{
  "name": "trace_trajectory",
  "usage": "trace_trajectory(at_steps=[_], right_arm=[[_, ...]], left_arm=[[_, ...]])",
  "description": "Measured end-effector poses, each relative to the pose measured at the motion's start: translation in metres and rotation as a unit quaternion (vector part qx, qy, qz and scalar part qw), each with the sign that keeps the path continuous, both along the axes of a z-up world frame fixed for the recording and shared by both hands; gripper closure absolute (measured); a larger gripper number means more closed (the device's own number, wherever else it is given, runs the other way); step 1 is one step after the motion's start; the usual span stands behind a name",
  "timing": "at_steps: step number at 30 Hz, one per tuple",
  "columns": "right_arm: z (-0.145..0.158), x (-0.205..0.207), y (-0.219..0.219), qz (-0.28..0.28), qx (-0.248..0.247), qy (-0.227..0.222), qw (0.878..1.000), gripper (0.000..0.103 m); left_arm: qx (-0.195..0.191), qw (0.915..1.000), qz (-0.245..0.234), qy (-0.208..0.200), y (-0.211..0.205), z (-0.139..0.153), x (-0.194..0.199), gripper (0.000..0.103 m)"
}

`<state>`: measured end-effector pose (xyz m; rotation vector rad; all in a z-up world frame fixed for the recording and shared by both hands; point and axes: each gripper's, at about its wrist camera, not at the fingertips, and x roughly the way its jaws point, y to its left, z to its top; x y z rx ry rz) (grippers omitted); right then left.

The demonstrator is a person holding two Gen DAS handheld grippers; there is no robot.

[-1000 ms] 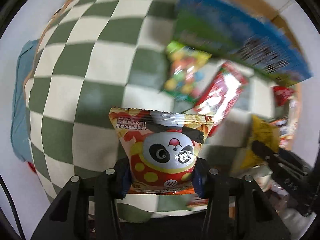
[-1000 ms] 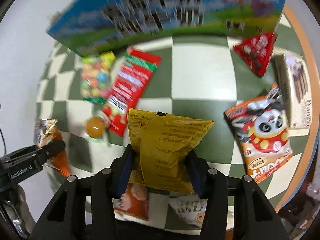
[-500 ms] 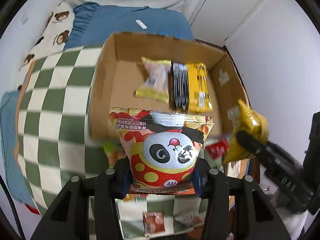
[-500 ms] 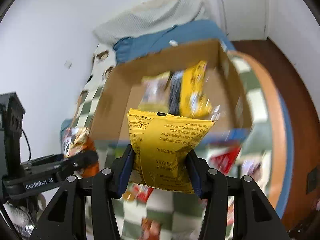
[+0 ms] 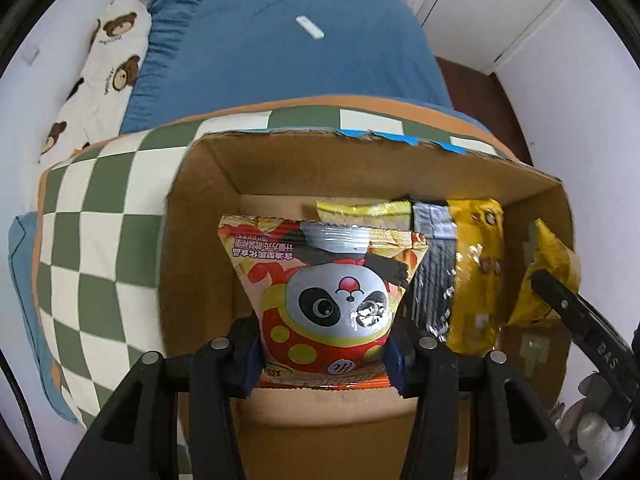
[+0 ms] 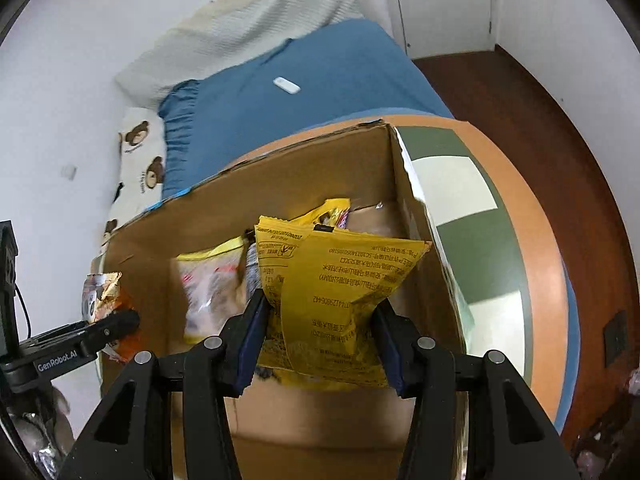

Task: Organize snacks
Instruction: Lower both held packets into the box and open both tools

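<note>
My left gripper [image 5: 324, 354] is shut on an orange panda snack bag [image 5: 324, 292] and holds it over the open cardboard box [image 5: 200, 216]. My right gripper [image 6: 320, 344] is shut on a yellow snack bag [image 6: 336, 296] above the same box [image 6: 280, 184], toward its right side. Inside the box lie a pale yellow packet [image 5: 360, 210], a dark striped packet [image 5: 434, 264] and a yellow packet [image 5: 476, 272]. The right gripper and its yellow bag [image 5: 552, 276] show at the right of the left wrist view. The left gripper with the panda bag [image 6: 102, 292] shows at the left of the right wrist view.
The box stands on a green and white checkered cloth [image 5: 100, 240] with an orange border. Behind it is a bed with a blue sheet [image 5: 288, 56], a small white remote [image 5: 310, 28] and a bear-print pillow [image 5: 100, 68]. Brown floor [image 6: 560, 128] lies to the right.
Both grippers have moved from the snacks on the cloth up to and over the box, each still holding its bag. The box now fills the lower view.
</note>
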<state>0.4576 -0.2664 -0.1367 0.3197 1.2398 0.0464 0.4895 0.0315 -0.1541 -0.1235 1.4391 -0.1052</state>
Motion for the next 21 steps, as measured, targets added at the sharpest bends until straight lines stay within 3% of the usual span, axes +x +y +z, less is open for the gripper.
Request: trace_trajectory(at_steps=[1, 2, 5, 14, 21], right_arm=[[-0.006, 0.004, 0.000, -0.007, -0.006, 0.007, 1.000, 0.024], [-0.009, 0.008, 0.000, -0.011, -0.014, 0.010, 1.000, 0.013], [-0.020, 0.014, 0.004, -0.007, -0.011, 0.020, 1.000, 0.009], [-0.019, 0.012, 0.017, 0.005, -0.035, 0.028, 0.999, 0.006], [-0.014, -0.006, 0.042, 0.036, -0.079, 0.023, 0.996, 0.006]], left_arm=[[0.003, 1.0000, 0.001, 0.006, 0.000, -0.006, 0.007, 0.056], [0.004, 1.0000, 0.002, 0.008, 0.000, -0.009, 0.011, 0.051], [-0.001, 1.0000, 0.000, 0.009, 0.001, -0.016, 0.022, 0.014], [0.001, 1.0000, -0.007, 0.002, -0.004, -0.016, 0.012, 0.012], [0.011, 0.9996, -0.003, -0.027, -0.001, -0.005, -0.015, 0.012]])
